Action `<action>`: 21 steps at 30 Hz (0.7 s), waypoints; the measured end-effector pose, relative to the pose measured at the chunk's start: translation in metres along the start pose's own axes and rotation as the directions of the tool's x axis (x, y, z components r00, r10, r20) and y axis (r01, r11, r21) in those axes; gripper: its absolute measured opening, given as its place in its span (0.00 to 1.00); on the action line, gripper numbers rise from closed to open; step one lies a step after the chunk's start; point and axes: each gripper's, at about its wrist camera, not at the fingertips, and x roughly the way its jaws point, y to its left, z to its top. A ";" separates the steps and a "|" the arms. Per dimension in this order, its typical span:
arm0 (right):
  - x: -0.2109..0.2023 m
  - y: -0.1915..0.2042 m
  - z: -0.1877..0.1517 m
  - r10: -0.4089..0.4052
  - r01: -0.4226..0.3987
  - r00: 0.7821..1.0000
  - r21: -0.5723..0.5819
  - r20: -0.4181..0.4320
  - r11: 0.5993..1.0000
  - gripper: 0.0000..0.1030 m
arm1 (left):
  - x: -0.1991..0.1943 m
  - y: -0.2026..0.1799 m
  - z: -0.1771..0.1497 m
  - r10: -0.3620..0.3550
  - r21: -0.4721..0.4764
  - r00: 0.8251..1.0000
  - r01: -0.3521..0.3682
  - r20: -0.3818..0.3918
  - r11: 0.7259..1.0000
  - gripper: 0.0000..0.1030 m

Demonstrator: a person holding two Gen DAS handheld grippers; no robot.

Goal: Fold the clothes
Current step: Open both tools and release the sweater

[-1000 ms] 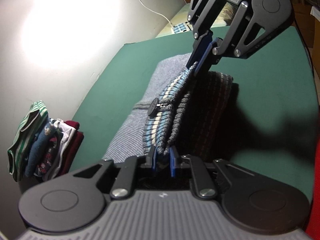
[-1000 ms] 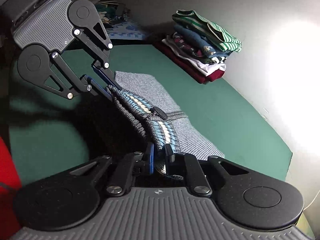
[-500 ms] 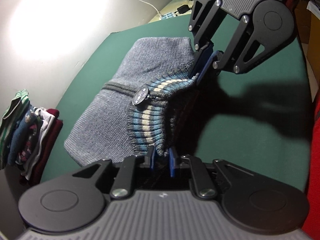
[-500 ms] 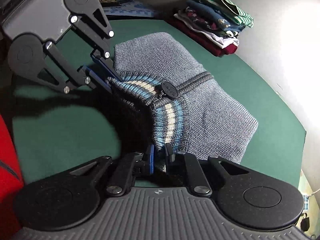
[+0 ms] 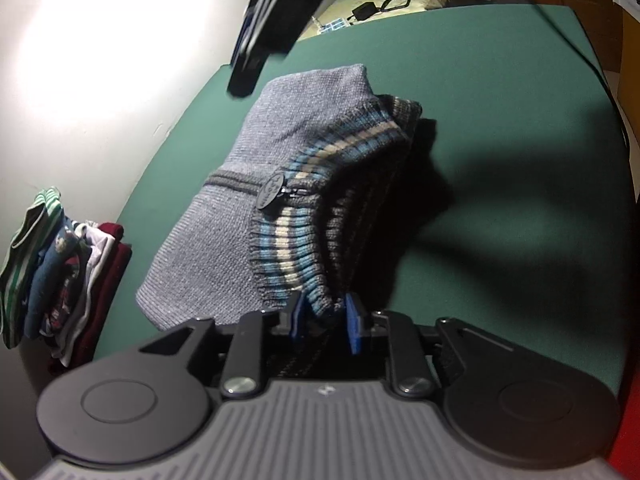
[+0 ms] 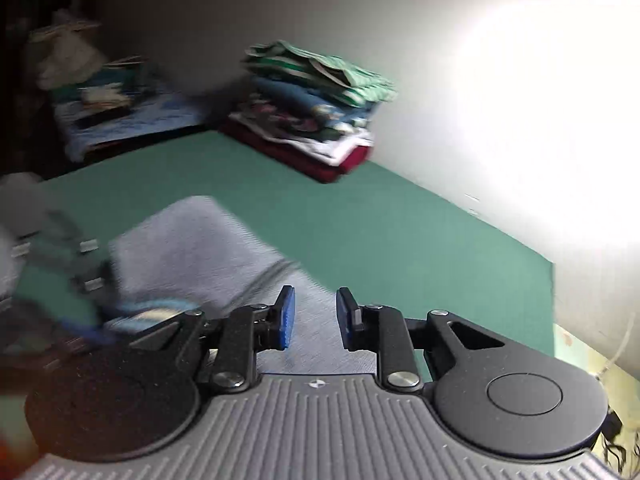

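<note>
A grey knit sweater (image 5: pixel 256 184) with a blue and cream striped collar (image 5: pixel 288 240) and a zip pull lies folded on the green table (image 5: pixel 500 152). My left gripper (image 5: pixel 326 316) still has the collar edge between its blue pads, with the jaws slightly parted. My right gripper (image 6: pixel 312 316) is open and empty, lifted above the sweater (image 6: pixel 192 248). It shows blurred at the top of the left wrist view (image 5: pixel 276 8). The right wrist view is motion-blurred.
A stack of folded clothes (image 5: pixel 60 264) sits at the table's left edge by the wall, also in the right wrist view (image 6: pixel 316 108). Beyond the table lie cables and a charger (image 5: pixel 384 0). A lamp glare whitens the wall.
My right gripper let go of the collar, opened and lifted away to the left. The collar end dropped onto the sweater. My left gripper's jaws loosened around the collar.
</note>
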 end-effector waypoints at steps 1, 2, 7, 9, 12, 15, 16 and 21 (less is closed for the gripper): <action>0.011 0.001 -0.003 -0.014 0.014 1.000 0.014 -0.020 1.000 0.21 | -0.001 -0.001 0.000 0.002 0.002 1.000 -0.002 -0.001 1.000 0.27; 0.022 0.001 -0.006 -0.027 0.029 0.999 0.027 -0.040 0.999 0.21 | -0.001 -0.002 0.000 0.004 0.003 1.000 -0.004 0.000 1.000 0.27; 0.030 0.007 -0.033 0.001 0.013 0.991 0.109 -0.130 0.994 0.28 | -0.005 -0.007 0.001 0.015 0.005 1.000 -0.015 0.000 1.000 0.29; 0.021 0.016 -0.046 -0.006 0.017 0.993 0.096 -0.115 0.995 0.30 | -0.013 -0.003 0.001 0.000 -0.021 1.000 0.001 0.009 1.000 0.29; 0.016 0.025 -0.054 -0.038 0.046 0.995 0.082 -0.089 0.996 0.30 | -0.035 0.010 0.001 -0.029 -0.058 0.999 0.031 0.037 0.998 0.31; 0.017 0.024 -0.052 -0.047 0.055 0.995 0.098 -0.086 0.994 0.30 | -0.067 0.027 0.003 -0.035 -0.097 0.995 0.044 0.093 0.994 0.34; 0.016 0.025 -0.052 -0.049 0.057 0.995 0.100 -0.082 0.993 0.30 | -0.075 0.036 0.006 -0.026 -0.117 0.993 0.039 0.112 0.992 0.37; 0.009 0.032 -0.057 -0.081 0.088 0.995 0.100 -0.064 0.991 0.30 | -0.058 0.088 0.028 0.176 -0.318 0.973 -0.121 0.152 0.941 0.45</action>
